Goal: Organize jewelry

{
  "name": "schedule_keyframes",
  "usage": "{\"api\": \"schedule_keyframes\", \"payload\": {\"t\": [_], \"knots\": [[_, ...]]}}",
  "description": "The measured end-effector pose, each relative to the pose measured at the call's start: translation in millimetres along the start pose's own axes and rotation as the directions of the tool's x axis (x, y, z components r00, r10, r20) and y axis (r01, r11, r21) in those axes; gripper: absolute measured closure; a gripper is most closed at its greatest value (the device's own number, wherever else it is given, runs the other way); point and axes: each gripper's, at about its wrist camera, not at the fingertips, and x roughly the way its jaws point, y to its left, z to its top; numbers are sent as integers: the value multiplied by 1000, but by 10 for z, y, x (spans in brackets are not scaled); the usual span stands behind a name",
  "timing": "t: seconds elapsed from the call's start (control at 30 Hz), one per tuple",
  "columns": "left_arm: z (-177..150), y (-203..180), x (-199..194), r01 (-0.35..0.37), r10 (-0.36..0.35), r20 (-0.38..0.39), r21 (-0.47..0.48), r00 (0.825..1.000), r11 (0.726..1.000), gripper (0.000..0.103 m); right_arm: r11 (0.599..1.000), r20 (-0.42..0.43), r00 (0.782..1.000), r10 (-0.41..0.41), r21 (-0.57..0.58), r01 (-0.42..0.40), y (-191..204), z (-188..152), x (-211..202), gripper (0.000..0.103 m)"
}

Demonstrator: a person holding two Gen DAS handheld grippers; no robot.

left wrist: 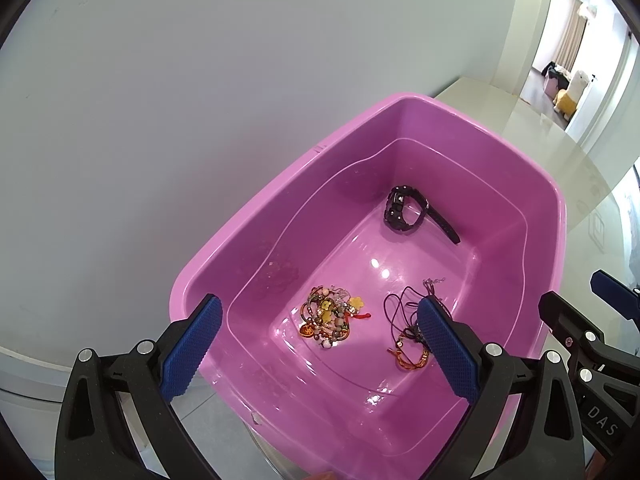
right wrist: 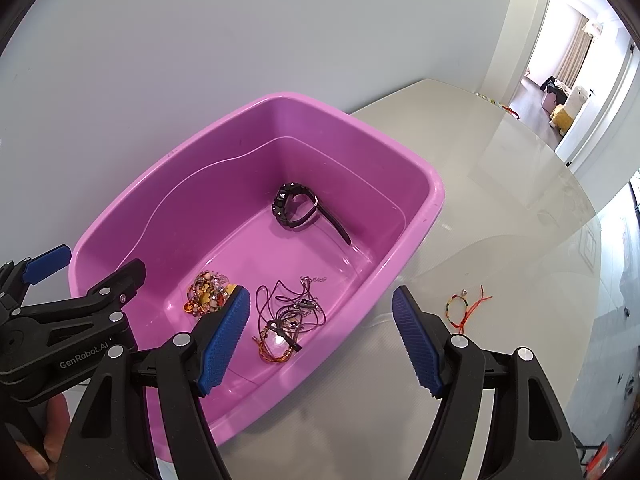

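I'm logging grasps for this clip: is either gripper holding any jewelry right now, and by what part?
Nothing is held. The left gripper and right gripper are both open and empty.

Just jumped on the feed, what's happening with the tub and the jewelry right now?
A person holds two grippers over a pink tub; both are open and empty. Inside lie a black watch, a beaded bracelet pile and a tangle of cord necklaces. One woven bracelet with red strings remains outside on the table, just beyond the right gripper. The left gripper hangs above the tub's near end.
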Motion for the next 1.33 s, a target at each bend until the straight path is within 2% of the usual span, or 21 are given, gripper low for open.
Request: {"api": "schedule_keyframes", "payload": {"t": [1.33], "knots": [[-21,26,46,7,-7,-4,-8,1000,1000,7,1000,-1,1000,1,3,-1,-7,-22,0,33]]}}
